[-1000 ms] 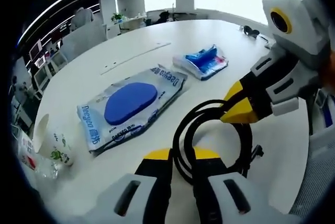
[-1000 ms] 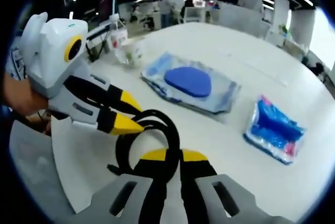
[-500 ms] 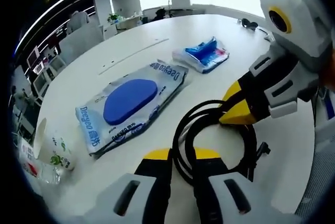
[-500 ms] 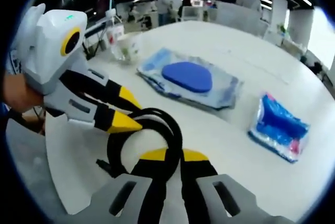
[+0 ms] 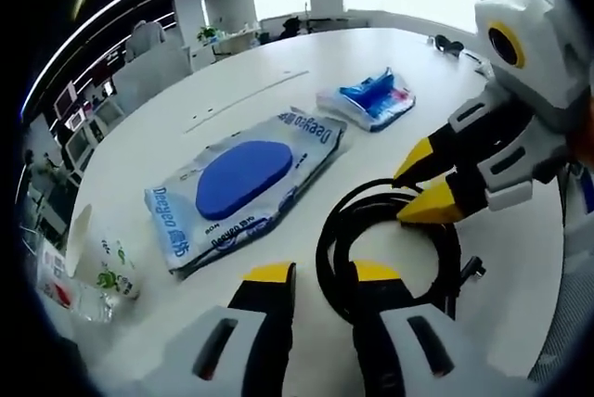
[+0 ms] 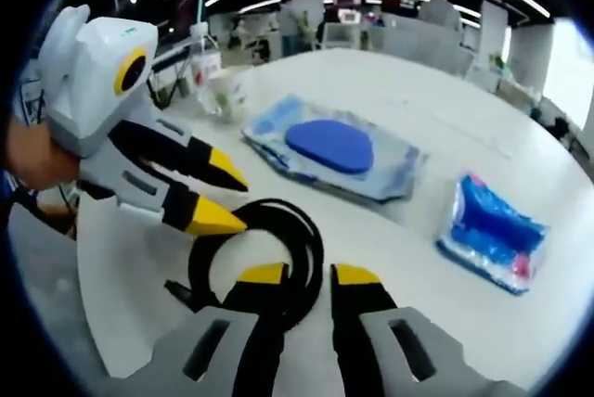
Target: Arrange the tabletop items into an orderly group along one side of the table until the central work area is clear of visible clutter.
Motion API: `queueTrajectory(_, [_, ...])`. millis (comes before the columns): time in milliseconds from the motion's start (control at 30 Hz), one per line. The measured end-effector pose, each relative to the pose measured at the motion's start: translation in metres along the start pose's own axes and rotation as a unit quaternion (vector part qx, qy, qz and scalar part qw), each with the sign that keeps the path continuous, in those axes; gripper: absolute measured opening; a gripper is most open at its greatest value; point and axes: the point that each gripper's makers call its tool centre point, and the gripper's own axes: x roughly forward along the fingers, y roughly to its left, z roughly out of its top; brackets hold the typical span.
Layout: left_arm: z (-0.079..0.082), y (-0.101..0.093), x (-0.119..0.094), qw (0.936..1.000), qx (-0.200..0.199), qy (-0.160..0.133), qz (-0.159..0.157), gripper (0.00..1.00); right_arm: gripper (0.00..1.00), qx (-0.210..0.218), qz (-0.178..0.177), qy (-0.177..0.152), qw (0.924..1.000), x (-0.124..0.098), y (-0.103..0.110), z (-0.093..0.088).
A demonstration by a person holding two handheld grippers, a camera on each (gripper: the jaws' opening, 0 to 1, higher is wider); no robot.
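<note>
Coiled black cable (image 5: 390, 249) lay near the tabletop (image 5: 232, 91) edge, my left gripper (image 5: 316, 276) and right gripper (image 6: 306, 278) both spread astride its loops, wet-wipes pack (image 5: 243, 184) and blue packet (image 5: 371, 100) resting farther in.

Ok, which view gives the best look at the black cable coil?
The left gripper view: the cable shows nearly its whole loop, with a plug end at the right. In the right gripper view the cable is partly hidden behind that hand-held gripper and the other one's yellow tips.
</note>
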Motion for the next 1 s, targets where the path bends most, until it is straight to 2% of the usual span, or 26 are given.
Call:
queueTrajectory(100, [0.001, 0.001, -0.003, 1.0, -0.002, -0.003, 0.001, 0.27, 0.3, 0.006, -0.001, -0.004, 1.0, -0.003, -0.002, 0.003])
queueTrajectory(367, [0.012, 0.004, -0.013, 0.9997, 0.003, -0.023, 0.01, 0.34, 0.41, 0.005, -0.007, -0.026, 0.9996, -0.012, -0.005, 0.013])
queueTrajectory(567, [0.013, 0.008, -0.019, 0.9995, 0.006, -0.028, 0.017, 0.37, 0.5, 0.0, -0.006, -0.038, 0.9992, -0.018, -0.002, 0.021])
queueTrajectory(733, [0.016, 0.01, -0.025, 0.9993, 0.003, -0.032, 0.021, 0.38, 0.55, -0.007, -0.004, -0.04, 0.9992, -0.023, -0.001, 0.023])
queueTrajectory(800, [0.017, 0.01, -0.029, 0.9992, 0.005, -0.034, 0.021, 0.38, 0.55, -0.041, -0.02, -0.057, 0.9973, -0.029, -0.005, 0.031])
queueTrajectory(900, [0.018, 0.009, -0.032, 0.9991, 0.012, -0.035, 0.021, 0.38, 0.6, -0.027, -0.009, -0.052, 0.9982, -0.031, -0.001, 0.029])
queueTrajectory(1000, [0.018, 0.011, -0.035, 0.999, 0.01, -0.037, 0.024, 0.39, 0.6, -0.04, -0.019, -0.059, 0.9973, -0.037, -0.002, 0.032])
